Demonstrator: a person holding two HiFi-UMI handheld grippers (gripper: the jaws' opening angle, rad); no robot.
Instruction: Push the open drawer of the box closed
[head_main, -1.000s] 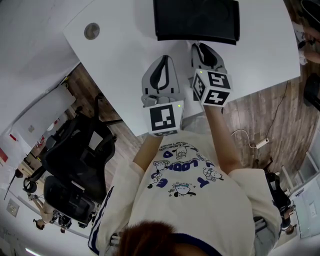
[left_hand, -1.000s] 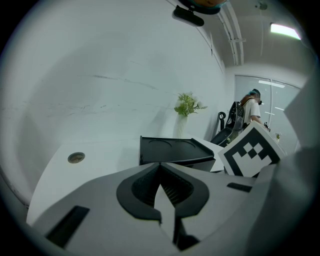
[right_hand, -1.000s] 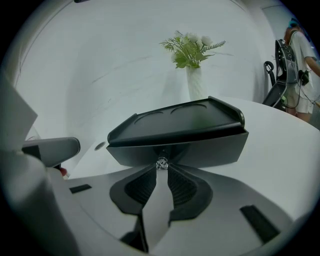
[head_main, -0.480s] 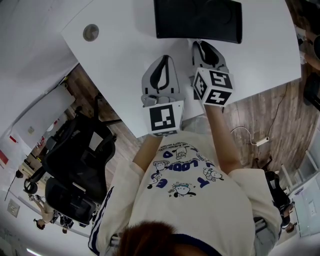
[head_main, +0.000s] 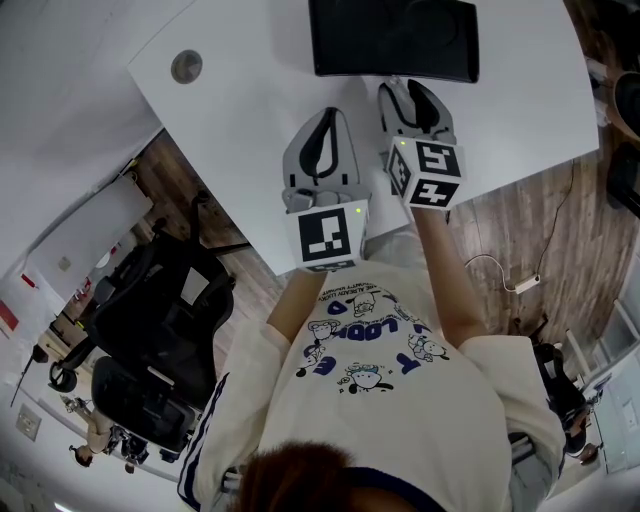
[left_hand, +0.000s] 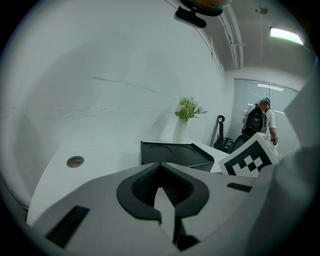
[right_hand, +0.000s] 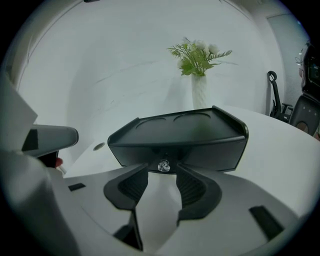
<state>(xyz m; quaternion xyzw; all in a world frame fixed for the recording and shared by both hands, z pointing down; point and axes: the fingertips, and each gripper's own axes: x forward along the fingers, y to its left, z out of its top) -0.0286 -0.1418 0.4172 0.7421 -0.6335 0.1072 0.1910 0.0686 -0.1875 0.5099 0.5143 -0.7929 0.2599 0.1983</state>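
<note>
Tabletop (head_main: 250, 120): drawer knob (right_hand: 163, 166) between right jaws

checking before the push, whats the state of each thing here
left gripper: shut, empty
right gripper: open, jaws either side of the knob
drawer: front looks about flush with the box; can't tell if fully shut
vase: upright, holding flowers, behind the box

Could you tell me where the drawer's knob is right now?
In the right gripper view, the silver knob sits mid-front on the black box, just beyond the right tool's open jaws.
</note>
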